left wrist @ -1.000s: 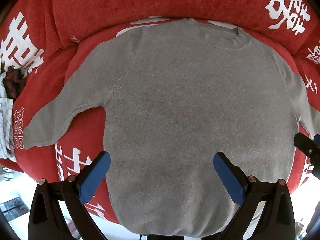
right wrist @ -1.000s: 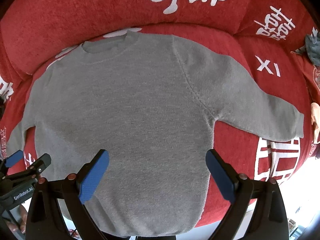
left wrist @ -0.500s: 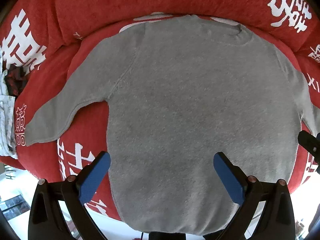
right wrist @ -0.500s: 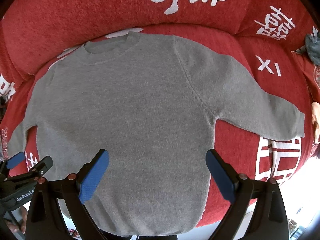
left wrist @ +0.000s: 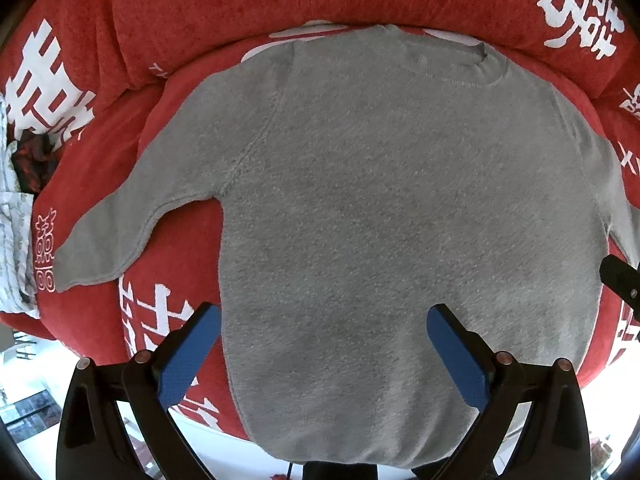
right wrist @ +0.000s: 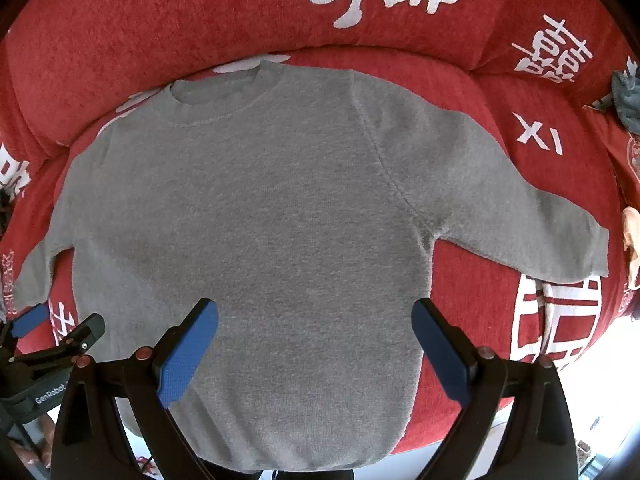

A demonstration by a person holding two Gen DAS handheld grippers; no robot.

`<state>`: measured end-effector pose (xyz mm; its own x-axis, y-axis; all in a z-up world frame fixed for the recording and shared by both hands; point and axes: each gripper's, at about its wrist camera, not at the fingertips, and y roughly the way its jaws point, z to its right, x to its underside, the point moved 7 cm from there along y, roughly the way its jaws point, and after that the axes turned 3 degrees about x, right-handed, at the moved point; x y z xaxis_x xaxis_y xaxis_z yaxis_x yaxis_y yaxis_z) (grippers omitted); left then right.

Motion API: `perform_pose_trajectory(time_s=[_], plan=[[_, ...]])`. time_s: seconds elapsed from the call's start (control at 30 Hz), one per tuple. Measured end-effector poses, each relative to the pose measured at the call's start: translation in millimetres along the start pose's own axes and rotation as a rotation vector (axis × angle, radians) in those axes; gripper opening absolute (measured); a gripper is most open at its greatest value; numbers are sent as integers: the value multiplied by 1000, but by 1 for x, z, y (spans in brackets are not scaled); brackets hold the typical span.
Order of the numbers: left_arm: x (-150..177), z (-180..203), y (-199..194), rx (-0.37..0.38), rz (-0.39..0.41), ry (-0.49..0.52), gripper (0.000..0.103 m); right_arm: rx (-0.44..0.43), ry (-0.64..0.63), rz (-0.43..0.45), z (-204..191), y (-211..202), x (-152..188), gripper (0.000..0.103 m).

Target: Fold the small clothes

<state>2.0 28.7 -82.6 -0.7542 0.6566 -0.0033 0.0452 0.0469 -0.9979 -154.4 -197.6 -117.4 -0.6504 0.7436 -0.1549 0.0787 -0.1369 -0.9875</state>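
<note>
A small grey sweater [left wrist: 380, 208] lies flat and face up on a red sofa seat, collar at the back, both sleeves spread out; it also shows in the right wrist view [right wrist: 260, 220]. Its hem hangs over the seat's front edge. My left gripper [left wrist: 324, 344] is open and empty, hovering above the lower left part of the sweater's body. My right gripper [right wrist: 316, 340] is open and empty above the lower right part of the body. The left sleeve [left wrist: 120, 224] and the right sleeve [right wrist: 520, 220] lie out to the sides.
The red sofa [left wrist: 280, 0] has white printed characters and a padded backrest behind the sweater. Other clothes [left wrist: 20, 208] lie at the far left. A grey cloth [right wrist: 626, 96] lies at the far right. The left gripper's tip [right wrist: 60, 336] shows in the right wrist view.
Both grippers have drifted slightly toward the sweater and down, so it sits a little lower in the views. Both stay open and the sweater has not moved.
</note>
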Motion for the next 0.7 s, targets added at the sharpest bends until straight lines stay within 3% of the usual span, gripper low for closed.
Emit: perform_pose_trajectory(time_s=[0.7], plan=[[2,-16,3,-8,1,-9,103,4,-1,-2,-6,1,2,98]])
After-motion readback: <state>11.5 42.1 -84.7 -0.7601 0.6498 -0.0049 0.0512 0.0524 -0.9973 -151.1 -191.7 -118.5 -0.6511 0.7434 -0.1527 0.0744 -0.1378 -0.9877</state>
